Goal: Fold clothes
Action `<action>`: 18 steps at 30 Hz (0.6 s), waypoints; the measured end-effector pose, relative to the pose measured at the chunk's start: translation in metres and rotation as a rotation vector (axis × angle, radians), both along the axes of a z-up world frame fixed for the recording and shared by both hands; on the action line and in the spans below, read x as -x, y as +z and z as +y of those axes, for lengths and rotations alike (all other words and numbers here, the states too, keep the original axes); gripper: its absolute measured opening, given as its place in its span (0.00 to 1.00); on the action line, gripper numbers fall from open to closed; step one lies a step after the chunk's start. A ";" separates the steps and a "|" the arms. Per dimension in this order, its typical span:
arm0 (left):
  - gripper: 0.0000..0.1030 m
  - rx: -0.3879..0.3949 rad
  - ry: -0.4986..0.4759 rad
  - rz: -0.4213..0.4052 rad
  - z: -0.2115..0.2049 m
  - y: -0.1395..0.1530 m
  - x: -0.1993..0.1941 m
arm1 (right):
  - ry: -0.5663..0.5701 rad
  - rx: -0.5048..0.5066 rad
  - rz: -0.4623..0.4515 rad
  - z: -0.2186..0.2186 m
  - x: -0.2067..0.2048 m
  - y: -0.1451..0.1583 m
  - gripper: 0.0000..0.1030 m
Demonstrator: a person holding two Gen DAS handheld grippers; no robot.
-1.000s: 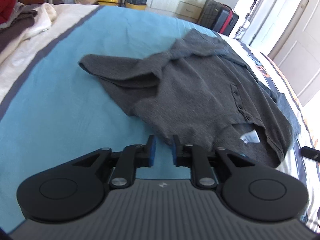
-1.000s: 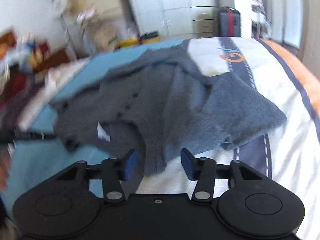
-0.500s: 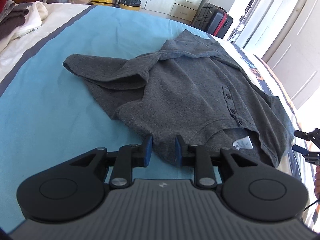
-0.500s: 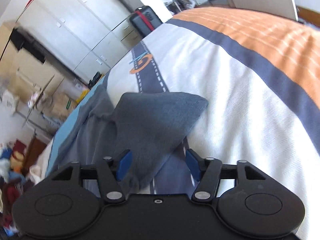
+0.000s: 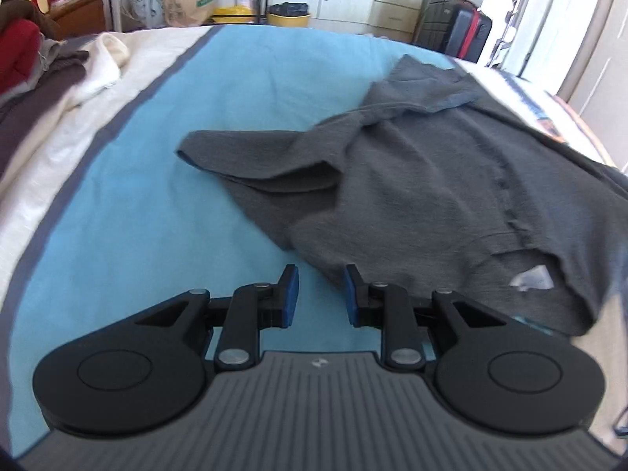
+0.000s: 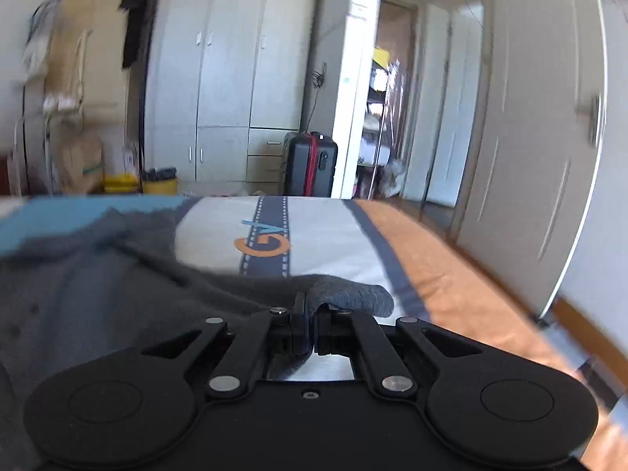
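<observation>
A: Grey shirt lying crumpled on bed, mostly on blue stripe. Right gripper pinching sleeve, likely to pull it flat before folding.

B: Left gripper spread, holding nothing, just short of shirt's near edge. Collar end nearest left gripper; long axis running away from it toward suitcase.

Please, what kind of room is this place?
Most likely a bedroom in a home: a grey shirt lies on a bed, with a white wardrobe and a suitcase beyond.
</observation>
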State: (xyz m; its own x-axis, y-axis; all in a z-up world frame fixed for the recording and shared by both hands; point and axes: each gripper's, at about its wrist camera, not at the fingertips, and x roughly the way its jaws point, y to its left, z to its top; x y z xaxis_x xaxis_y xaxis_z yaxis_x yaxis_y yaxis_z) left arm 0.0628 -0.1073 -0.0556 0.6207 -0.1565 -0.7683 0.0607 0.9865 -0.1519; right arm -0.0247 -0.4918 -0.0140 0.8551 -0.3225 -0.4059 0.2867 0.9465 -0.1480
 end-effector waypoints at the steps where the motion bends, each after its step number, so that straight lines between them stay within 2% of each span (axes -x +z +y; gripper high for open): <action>1: 0.23 0.028 0.013 0.017 0.006 -0.003 -0.003 | -0.026 -0.011 0.034 -0.007 -0.003 -0.006 0.02; 2: 0.23 0.076 0.023 0.036 0.014 -0.005 -0.008 | -0.057 -0.036 0.074 -0.016 -0.008 -0.014 0.04; 3: 0.23 0.076 0.016 0.035 0.018 -0.004 -0.010 | -0.088 -0.061 0.115 -0.026 -0.013 -0.021 0.08; 4: 0.23 0.073 0.009 0.032 0.022 -0.003 -0.011 | -0.112 -0.120 0.143 -0.039 -0.015 -0.028 0.08; 6: 0.23 0.065 -0.006 0.026 0.030 0.000 -0.015 | -0.140 -0.284 0.141 -0.062 -0.010 -0.032 0.10; 7: 0.24 0.022 -0.025 0.010 0.031 0.003 -0.017 | -0.168 -0.323 0.132 -0.068 -0.006 -0.030 0.10; 8: 0.28 -0.023 -0.044 -0.008 0.032 0.006 -0.019 | -0.204 -0.342 0.121 -0.071 -0.002 -0.027 0.13; 9: 0.30 -0.040 -0.061 -0.026 0.035 0.008 -0.023 | -0.239 -0.330 0.117 -0.072 0.001 -0.021 0.19; 10: 0.32 -0.055 -0.077 -0.044 0.037 0.010 -0.028 | -0.259 -0.296 0.115 -0.070 0.003 -0.015 0.20; 12: 0.32 -0.075 -0.121 -0.082 0.041 0.013 -0.038 | -0.216 -0.255 0.095 -0.059 -0.001 0.006 0.22; 14: 0.32 -0.042 -0.187 -0.119 0.041 0.014 -0.050 | -0.143 -0.237 0.071 -0.045 -0.006 0.027 0.32; 16: 0.38 0.079 -0.234 -0.106 0.043 0.013 -0.065 | -0.028 -0.281 0.061 -0.027 -0.019 0.044 0.37; 18: 0.40 0.125 -0.273 -0.075 0.037 0.009 -0.080 | 0.080 -0.359 0.070 -0.011 -0.040 0.053 0.37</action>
